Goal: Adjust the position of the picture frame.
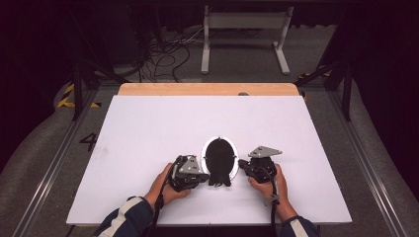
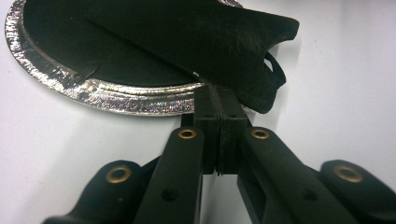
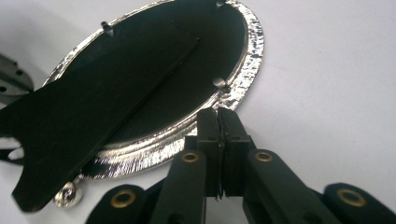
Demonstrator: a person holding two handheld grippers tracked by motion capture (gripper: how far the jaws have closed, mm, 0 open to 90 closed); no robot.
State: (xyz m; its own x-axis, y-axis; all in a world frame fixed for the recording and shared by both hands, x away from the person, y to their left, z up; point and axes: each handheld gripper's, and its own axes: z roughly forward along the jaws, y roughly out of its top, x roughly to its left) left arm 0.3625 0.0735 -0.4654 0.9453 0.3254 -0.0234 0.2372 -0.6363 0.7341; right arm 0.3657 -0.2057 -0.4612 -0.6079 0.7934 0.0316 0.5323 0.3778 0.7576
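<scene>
Oval frame lying face down at the near middle of a white table

Table [image 1: 148, 128]: white, bearing one item. Frame [image 1: 206, 148]: silver rim, black back panel, black stand [image 2: 187, 42] raised off the panel. Left gripper [image 1: 203, 176]: jaws pressed together, touching the near edge of the rim under the stand. Right gripper [image 1: 242, 164]: jaws pressed together at the rim's right edge; whether the rim is clamped cannot be told

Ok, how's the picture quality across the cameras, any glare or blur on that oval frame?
High view: even light, white table bright, room behind dark, oval frame small. Left gripper view: silver rim glints, black stand loses detail, jaws soft up close. Right gripper view: rim sparkles beside the right gripper, nearest parts blurred.
</scene>
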